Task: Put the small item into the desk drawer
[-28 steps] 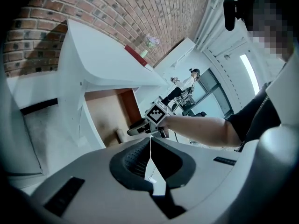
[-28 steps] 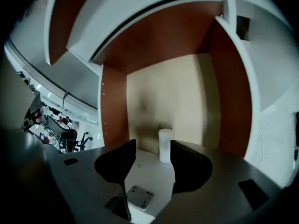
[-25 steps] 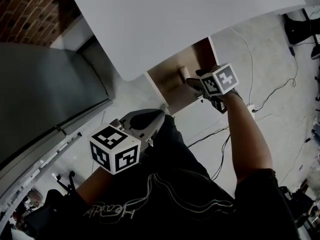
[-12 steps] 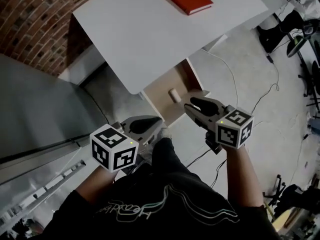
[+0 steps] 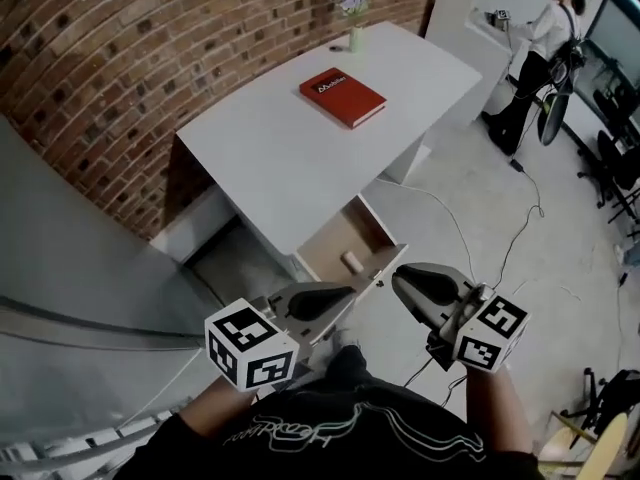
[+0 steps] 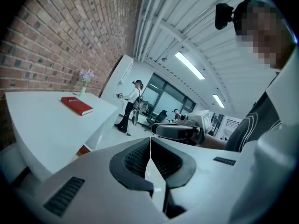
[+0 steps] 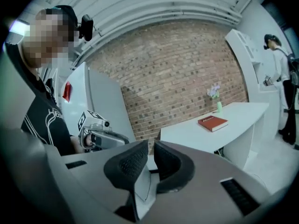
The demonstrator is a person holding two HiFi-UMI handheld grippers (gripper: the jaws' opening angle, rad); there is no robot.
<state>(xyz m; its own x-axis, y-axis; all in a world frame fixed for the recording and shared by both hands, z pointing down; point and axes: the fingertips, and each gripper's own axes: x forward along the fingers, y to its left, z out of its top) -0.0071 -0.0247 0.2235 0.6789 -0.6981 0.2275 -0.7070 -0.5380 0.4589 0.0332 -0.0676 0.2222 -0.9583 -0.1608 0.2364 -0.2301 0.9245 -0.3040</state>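
Note:
The desk drawer [image 5: 386, 244] stands pulled out under the white desk [image 5: 280, 148]. A small pale item [image 5: 352, 260] lies on the drawer's floor. Both grippers hover side by side in front of the drawer, above the floor and clear of it. My left gripper [image 5: 348, 294] [image 6: 150, 143] is shut, pads together with nothing between them. My right gripper [image 5: 402, 280] [image 7: 150, 149] is closing; a narrow gap remains between its pads and it holds nothing. Each gripper shows in the other's view: the right gripper [image 6: 180, 132] and the left gripper [image 7: 100, 136].
A red book [image 5: 342, 97] and a vase of flowers [image 5: 355, 30] sit on the desk, which stands against a brick wall [image 5: 150, 38]. Cables [image 5: 470, 233] run over the floor right of the drawer. A person [image 5: 545, 38] stands far back right. A grey panel [image 5: 60, 268] is at left.
My right gripper has pulled back out of the drawer toward my body, its jaws narrowing, and the small item stays in the drawer. The head view has drawn back and up.

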